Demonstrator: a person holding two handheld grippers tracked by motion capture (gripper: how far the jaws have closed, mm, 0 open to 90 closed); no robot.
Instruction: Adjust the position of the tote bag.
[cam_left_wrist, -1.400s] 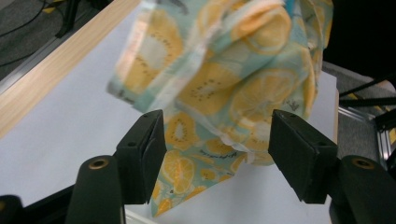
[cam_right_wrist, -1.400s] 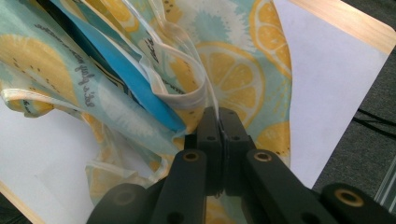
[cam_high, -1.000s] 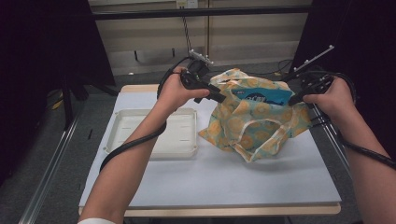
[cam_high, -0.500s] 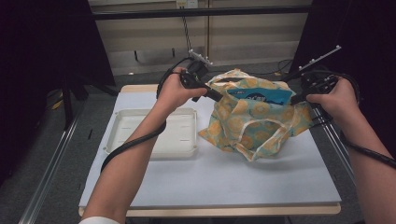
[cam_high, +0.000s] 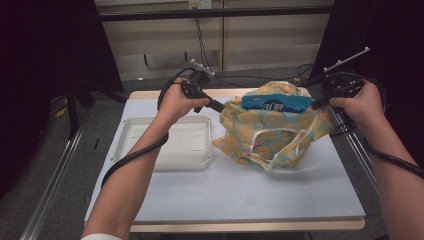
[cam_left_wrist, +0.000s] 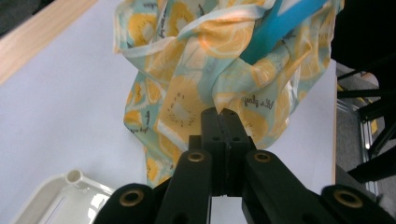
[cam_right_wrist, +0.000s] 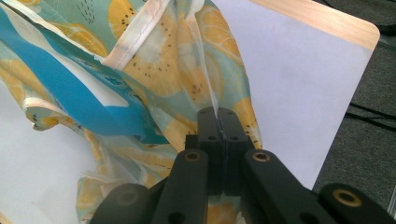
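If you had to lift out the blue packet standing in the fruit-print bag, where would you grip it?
Grip the blue packet by its exposed top edge, coming from above: it stands out of the bag, whose mouth both grippers hold, so cloth likely covers the rest.

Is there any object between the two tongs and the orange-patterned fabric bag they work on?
Nothing visible. The left tongs are shut on the fabric bag at its left side, the right tongs on its right edge. The blue packet sticks out of the top; the white tray lies aside.
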